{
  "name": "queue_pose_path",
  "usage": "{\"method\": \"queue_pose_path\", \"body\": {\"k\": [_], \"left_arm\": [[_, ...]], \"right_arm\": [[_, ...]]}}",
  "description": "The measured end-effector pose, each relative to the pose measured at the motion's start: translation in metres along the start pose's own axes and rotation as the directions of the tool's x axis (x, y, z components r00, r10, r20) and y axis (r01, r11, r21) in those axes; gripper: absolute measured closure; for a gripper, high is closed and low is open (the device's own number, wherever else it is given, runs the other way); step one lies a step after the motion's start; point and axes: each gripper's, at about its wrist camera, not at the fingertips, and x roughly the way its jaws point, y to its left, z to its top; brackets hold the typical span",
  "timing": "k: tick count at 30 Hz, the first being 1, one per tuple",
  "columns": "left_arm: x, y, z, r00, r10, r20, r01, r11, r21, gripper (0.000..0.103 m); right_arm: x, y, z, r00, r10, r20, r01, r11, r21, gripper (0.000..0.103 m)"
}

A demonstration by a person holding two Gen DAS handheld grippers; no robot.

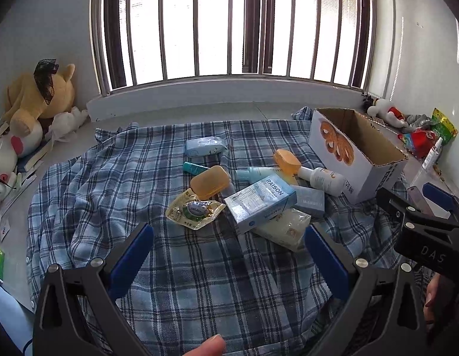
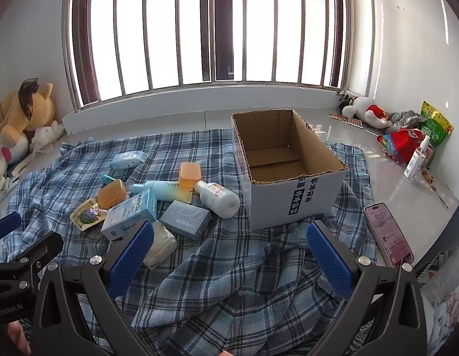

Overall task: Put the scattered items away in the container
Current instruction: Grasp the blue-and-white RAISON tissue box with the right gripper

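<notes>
An empty cardboard box (image 2: 297,198) (image 1: 360,175) stands open on a blue plaid cloth (image 2: 229,281). Left of it lies a heap of items: a pale blue RAISON carton (image 1: 260,203) (image 2: 128,215), two orange soap cases (image 1: 209,181) (image 2: 189,175), a white bottle (image 1: 321,179) (image 2: 219,197), a grey-blue box (image 2: 185,219), a tissue pack (image 1: 203,146), a yellow sachet (image 1: 195,210) and a clear pouch (image 1: 284,228). My left gripper (image 1: 229,252) is open, near side of the heap. My right gripper (image 2: 229,249) is open and empty, in front of the box.
A phone (image 2: 388,234) lies on the cloth at right. Plush toys (image 1: 36,101) sit at the far left by the wall. More toys, snack bags (image 2: 404,139) and a spray bottle (image 2: 418,160) lie at the far right. A barred window (image 2: 205,29) is behind.
</notes>
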Motion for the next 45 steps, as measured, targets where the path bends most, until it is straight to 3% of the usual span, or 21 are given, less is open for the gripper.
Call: {"method": "queue_pose_path", "body": {"k": [8, 11, 15, 21, 24, 35, 40, 43, 45], "left_arm": [[-0.009, 0.026, 0.006, 0.993, -0.069, 0.1, 0.079, 0.991, -0.105, 0.0], [-0.003, 0.032, 0.008, 0.996, -0.014, 0.083, 0.022, 0.995, -0.1, 0.0], [0.004, 0.045, 0.008, 0.998, 0.021, 0.062, -0.014, 0.993, -0.12, 0.0], [0.013, 0.063, 0.01, 0.994, 0.106, 0.03, -0.101, 0.986, -0.135, 0.0], [0.013, 0.072, 0.01, 0.988, 0.151, 0.029, -0.145, 0.977, -0.155, 0.0], [0.011, 0.094, 0.009, 0.993, 0.113, 0.026, -0.105, 0.972, -0.21, 0.0], [0.011, 0.097, 0.009, 0.993, 0.111, 0.027, -0.103, 0.971, -0.216, 0.0], [0.012, 0.096, 0.009, 0.994, 0.109, 0.024, -0.102, 0.971, -0.217, 0.0], [0.014, 0.095, 0.009, 0.994, 0.111, 0.017, -0.105, 0.972, -0.211, 0.0]], "right_arm": [[0.015, 0.01, -0.005, 0.999, 0.039, -0.005, -0.039, 0.999, -0.025, 0.001], [0.025, 0.024, -0.01, 0.998, 0.062, -0.007, -0.062, 0.995, -0.073, 0.001], [0.047, 0.047, -0.023, 0.988, 0.13, -0.079, -0.14, 0.98, -0.14, 0.001], [0.062, 0.084, -0.026, 0.972, 0.217, -0.089, -0.232, 0.944, -0.234, 0.001], [0.073, 0.103, -0.025, 0.979, 0.185, -0.081, -0.201, 0.928, -0.314, 0.001], [0.103, 0.142, -0.031, 0.996, 0.047, -0.08, -0.079, 0.882, -0.465, 0.001], [0.11, 0.134, -0.028, 0.988, 0.086, -0.125, -0.131, 0.903, -0.408, 0.001], [0.103, 0.131, -0.027, 0.989, 0.109, -0.104, -0.142, 0.907, -0.396, 0.016], [0.099, 0.13, -0.027, 0.989, 0.117, -0.095, -0.145, 0.906, -0.397, 0.016]]}}
